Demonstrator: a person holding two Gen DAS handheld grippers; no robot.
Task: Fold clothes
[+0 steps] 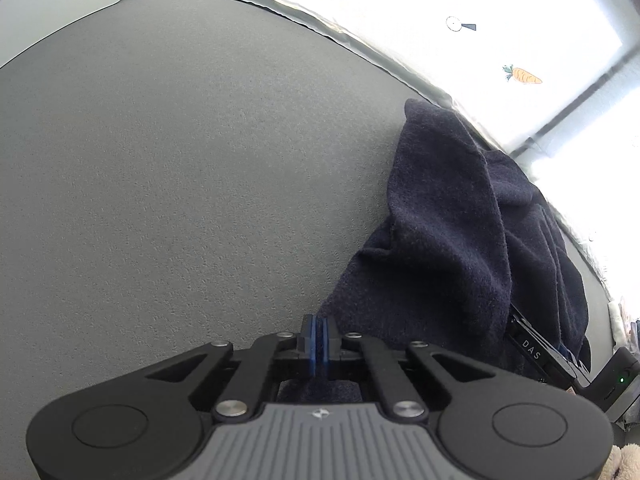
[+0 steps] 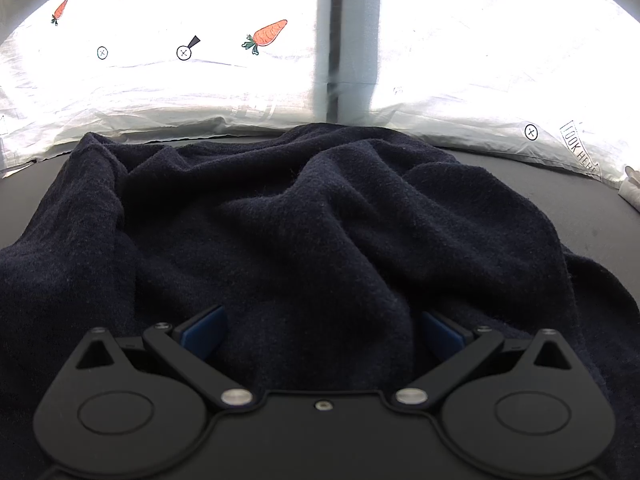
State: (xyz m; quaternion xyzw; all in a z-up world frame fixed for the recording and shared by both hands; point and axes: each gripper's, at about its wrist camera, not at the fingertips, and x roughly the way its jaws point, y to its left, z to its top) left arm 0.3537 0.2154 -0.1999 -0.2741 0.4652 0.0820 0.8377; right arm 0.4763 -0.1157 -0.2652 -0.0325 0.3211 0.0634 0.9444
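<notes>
Left wrist view: my left gripper (image 1: 318, 330) has its blue pads pressed together; dark cloth sits just beneath them, inside the frame, but I cannot tell whether a fold is pinched. The navy garment (image 1: 452, 220) lies on the grey table (image 1: 180, 180), filling the side from two to four o'clock. Its long axis runs from my pads up toward one o'clock, ending in a raised, rounded peak near the table's far edge. Its lower right part is cut off by the frame, and my right gripper (image 1: 538, 354) is half buried under it at four o'clock, only a black arm marked DAS showing. Beyond the edge hangs a white cloth with carrot prints (image 1: 522, 75), washed out by glare.

Right wrist view: my right gripper (image 2: 322, 336) stands wide apart, blue pads (image 2: 204, 330) at seven and five o'clock, a hump of the navy garment (image 2: 320, 216) bulging between them without being squeezed. The fabric spreads from nine to three o'clock, crumpled, ridges running toward twelve. Sleeves, collar and hem are impossible to pick out. The white cloth with carrot prints (image 2: 266, 34) glows across the top
</notes>
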